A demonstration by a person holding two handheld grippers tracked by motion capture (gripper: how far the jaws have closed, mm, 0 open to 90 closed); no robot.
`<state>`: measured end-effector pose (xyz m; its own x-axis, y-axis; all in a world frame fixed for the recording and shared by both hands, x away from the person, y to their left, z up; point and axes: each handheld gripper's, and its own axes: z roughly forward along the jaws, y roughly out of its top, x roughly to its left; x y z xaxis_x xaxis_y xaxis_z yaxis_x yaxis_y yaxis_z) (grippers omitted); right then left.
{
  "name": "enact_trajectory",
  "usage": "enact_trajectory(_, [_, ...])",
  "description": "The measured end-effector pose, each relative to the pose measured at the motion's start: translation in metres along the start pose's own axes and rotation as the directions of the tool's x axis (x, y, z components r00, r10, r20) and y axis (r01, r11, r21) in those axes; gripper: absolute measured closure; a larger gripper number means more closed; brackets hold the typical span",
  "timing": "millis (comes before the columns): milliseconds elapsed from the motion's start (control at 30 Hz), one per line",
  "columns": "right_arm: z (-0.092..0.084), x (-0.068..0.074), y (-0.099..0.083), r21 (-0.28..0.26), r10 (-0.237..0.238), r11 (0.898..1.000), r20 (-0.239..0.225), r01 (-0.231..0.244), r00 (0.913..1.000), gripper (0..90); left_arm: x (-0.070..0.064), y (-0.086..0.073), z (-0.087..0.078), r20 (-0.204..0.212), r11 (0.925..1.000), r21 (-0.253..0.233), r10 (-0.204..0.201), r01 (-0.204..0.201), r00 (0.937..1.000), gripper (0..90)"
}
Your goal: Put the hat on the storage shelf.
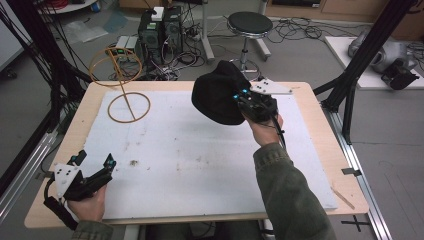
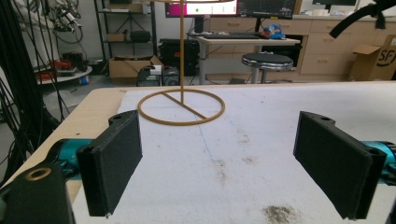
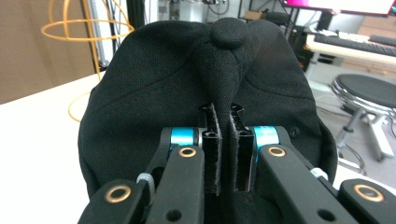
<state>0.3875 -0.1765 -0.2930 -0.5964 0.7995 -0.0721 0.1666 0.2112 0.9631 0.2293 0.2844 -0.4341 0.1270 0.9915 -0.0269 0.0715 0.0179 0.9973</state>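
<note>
A: Nearest the camera, lower left of the high view?
B: The left gripper (image 1: 95, 162), low over the counter's (image 1: 85, 125) near edge, fingers (image 2: 114, 163) spread wide with nothing between them.
A: And further along?
B: Upper left, a yellow wire stand (image 1: 128, 106) rests on the white mat (image 1: 200, 165).
A: To the right?
B: The right gripper (image 1: 243, 100), raised above the mat, pinches a fold of the black cap's (image 1: 217, 95) crown; the cap hangs off the counter at upper centre.
</note>
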Motion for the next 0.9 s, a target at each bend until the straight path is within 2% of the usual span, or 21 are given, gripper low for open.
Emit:
enact_trajectory(167, [0.015,0.011,0.016,-0.006,-0.011,1.0,-0.024,0.011,0.9996,86.6,-0.001,-0.001,0.003,0.008,1.0,0.0,-0.008,0.008,0.9999,15.6])
enact_trajectory(367, [0.032,0.022,0.033,-0.025,-0.003,1.0,-0.055,0.002,0.9985,86.5,-0.003,-0.002,0.008,0.024,0.9996,0.004,-0.029,0.029,0.9993,15.6])
enact_trajectory(600, [0.054,0.037,0.042,-0.04,0.001,0.999,-0.071,-0.004,0.9975,86.5,-0.011,-0.003,0.013,0.057,0.9998,0.009,-0.018,0.017,0.9982,15.6])
enact_trajectory(900, [0.08,0.051,0.061,-0.08,0.047,0.995,-0.088,-0.054,0.995,86.4,-0.011,-0.004,0.013,0.065,0.9994,0.011,-0.034,0.033,0.9973,15.6])
